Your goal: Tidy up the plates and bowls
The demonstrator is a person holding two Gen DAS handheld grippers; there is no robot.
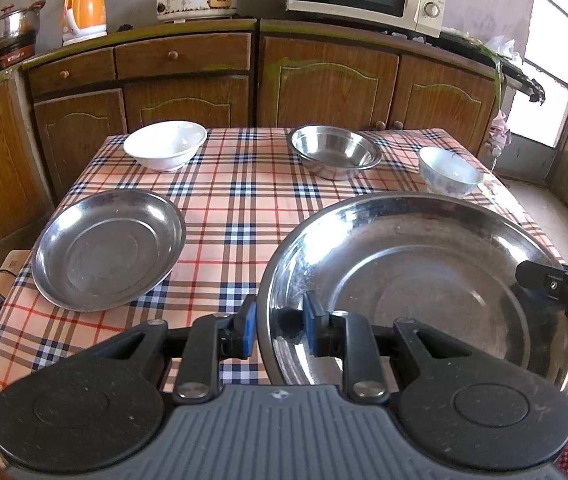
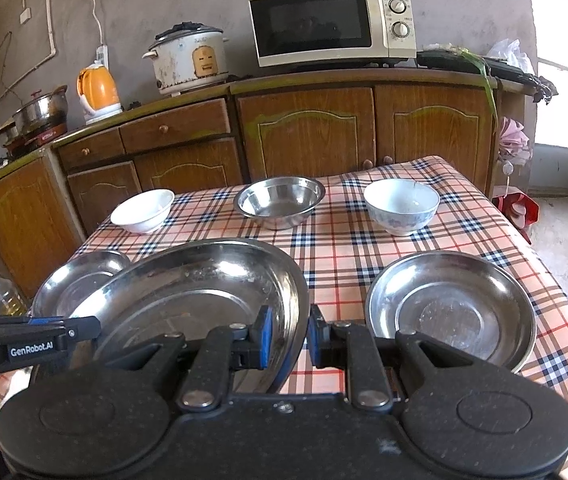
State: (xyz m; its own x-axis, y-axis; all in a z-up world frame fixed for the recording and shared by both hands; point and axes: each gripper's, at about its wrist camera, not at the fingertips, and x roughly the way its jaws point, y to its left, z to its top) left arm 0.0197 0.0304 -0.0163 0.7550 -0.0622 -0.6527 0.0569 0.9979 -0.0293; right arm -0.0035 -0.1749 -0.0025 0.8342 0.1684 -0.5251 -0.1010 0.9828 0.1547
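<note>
While both grippers pinch the big plate (image 1: 424,292), smaller plates (image 2: 450,308) flank it.

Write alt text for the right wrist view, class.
Both grippers, right gripper and left gripper, clamp opposite rims of a large steel plate above a checked tablecloth, with two smaller plates and three bowls around.

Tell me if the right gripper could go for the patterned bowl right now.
Probably not yet. The right gripper is clamped on the big steel plate's rim, shared with the left gripper. The path to the patterned bowl looks clear otherwise.
</note>
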